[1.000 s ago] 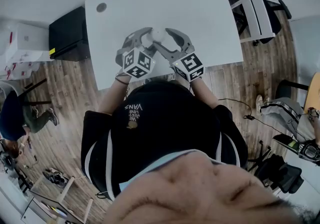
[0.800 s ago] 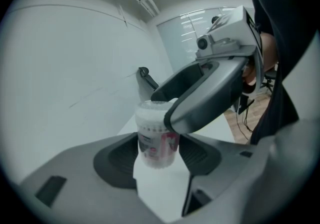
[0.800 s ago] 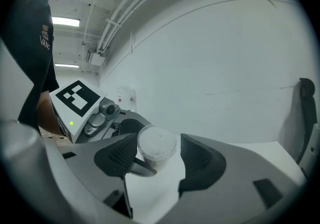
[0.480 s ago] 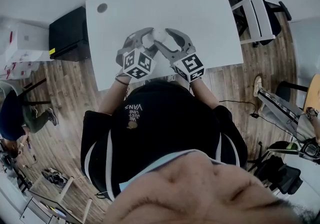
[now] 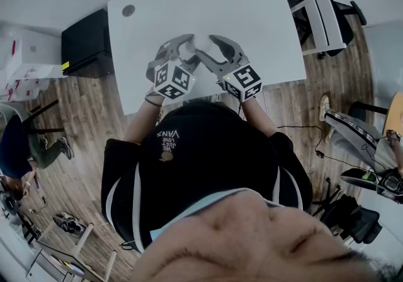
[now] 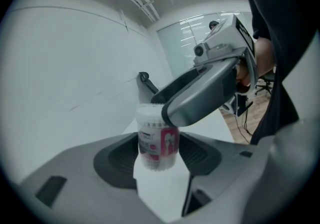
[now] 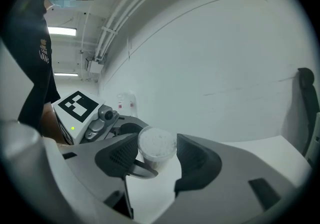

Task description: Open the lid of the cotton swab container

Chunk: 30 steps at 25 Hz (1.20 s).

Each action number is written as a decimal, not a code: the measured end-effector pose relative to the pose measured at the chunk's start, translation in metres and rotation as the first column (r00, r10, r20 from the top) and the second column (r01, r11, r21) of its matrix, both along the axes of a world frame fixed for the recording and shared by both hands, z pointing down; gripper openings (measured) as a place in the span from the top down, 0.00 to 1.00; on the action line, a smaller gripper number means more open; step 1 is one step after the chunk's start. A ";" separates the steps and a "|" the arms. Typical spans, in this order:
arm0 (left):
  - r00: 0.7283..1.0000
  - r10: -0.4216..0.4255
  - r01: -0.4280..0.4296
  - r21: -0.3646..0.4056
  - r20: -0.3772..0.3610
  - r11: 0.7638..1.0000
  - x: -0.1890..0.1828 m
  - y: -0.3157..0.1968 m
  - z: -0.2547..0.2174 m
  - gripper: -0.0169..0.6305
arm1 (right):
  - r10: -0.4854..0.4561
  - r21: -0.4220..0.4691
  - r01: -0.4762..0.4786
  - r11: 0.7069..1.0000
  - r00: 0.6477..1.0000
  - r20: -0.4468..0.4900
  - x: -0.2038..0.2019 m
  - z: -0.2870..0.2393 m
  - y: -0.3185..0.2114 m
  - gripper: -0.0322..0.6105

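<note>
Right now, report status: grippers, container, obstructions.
Left gripper clamped on cotton swab container body. Right gripper closed on lid; lid looks still on. No obstruction seen.

A: Clothes?
B: Wears blk top (image 5: pixel 208 164), white stripes on sleeves (image 5: pixel 119 194), pale print (image 5: pixel 169 138) on front.
A: Tools?
B: Same for left gripper (image 5: pixel 187 53) & right gripper (image 5: pixel 204 48): gry curved jaws, blk ribbed pads (image 6: pixel 117 155), white cubes (image 5: pixel 174 79) w/ blk square markers.
</note>
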<state>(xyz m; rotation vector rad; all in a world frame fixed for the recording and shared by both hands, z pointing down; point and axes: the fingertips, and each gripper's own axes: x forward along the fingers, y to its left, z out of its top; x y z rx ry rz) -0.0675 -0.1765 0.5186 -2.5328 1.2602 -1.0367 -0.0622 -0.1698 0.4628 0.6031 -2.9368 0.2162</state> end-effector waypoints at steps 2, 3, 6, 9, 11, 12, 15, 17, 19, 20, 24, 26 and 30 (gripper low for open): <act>1.000 0.002 -0.002 0.001 -0.001 1.000 0.000 -0.001 0.000 0.57 | -0.001 -0.009 0.001 1.000 1.000 0.008 0.000 -0.001 0.000 0.56; 1.000 0.001 -0.001 0.001 -0.002 1.000 0.000 -0.001 0.000 0.57 | -0.002 -0.015 0.002 1.000 1.000 0.017 0.001 -0.002 0.000 0.56; 1.000 0.002 -0.002 0.002 -0.011 1.000 -0.001 -0.001 -0.001 0.58 | -0.002 -0.025 0.003 1.000 0.999 0.042 0.001 -0.006 0.000 0.56; 1.000 0.005 -0.005 0.010 -0.018 1.000 0.000 0.000 -0.003 0.58 | -0.001 -0.020 0.002 1.000 0.999 0.050 0.002 -0.008 0.000 0.56; 1.000 0.008 -0.008 0.018 -0.028 1.000 0.001 0.001 -0.004 0.58 | -0.003 -0.029 0.005 1.000 0.998 0.061 0.003 -0.008 0.001 0.56; 0.999 0.010 -0.009 0.022 -0.034 1.000 0.001 0.002 -0.005 0.58 | -0.004 -0.036 0.007 0.999 0.998 0.068 0.003 -0.009 0.001 0.56; 0.999 0.012 -0.011 0.031 -0.048 0.999 0.003 0.003 -0.008 0.58 | -0.008 -0.056 0.014 0.998 0.995 0.099 0.006 -0.012 0.002 0.56; 0.998 0.011 -0.009 0.034 -0.057 0.999 0.003 0.002 -0.009 0.58 | -0.010 -0.084 0.022 0.996 0.990 0.142 0.008 -0.015 0.000 0.56; 0.998 0.011 -0.009 0.037 -0.067 0.999 0.003 0.002 -0.010 0.58 | -0.010 -0.109 0.029 0.994 0.984 0.176 0.010 -0.017 -0.001 0.56; 0.997 0.012 -0.009 0.038 -0.071 0.999 0.004 0.003 -0.011 0.58 | -0.009 -0.107 0.028 0.994 0.984 0.176 0.010 -0.017 -0.001 0.56; 0.997 0.012 -0.008 0.042 -0.078 0.999 0.004 0.005 -0.011 0.58 | 0.006 -0.058 0.003 0.998 0.989 0.151 0.011 -0.019 -0.001 0.56; 0.996 0.007 -0.004 0.039 -0.084 0.999 0.003 0.005 -0.011 0.58 | 0.017 -0.054 -0.008 0.998 0.988 0.154 0.013 -0.021 -0.002 0.56; 0.996 -0.002 0.005 0.035 -0.085 0.999 0.002 0.005 -0.010 0.58 | 0.027 -0.039 -0.022 0.999 0.989 0.146 0.017 -0.023 -0.005 0.56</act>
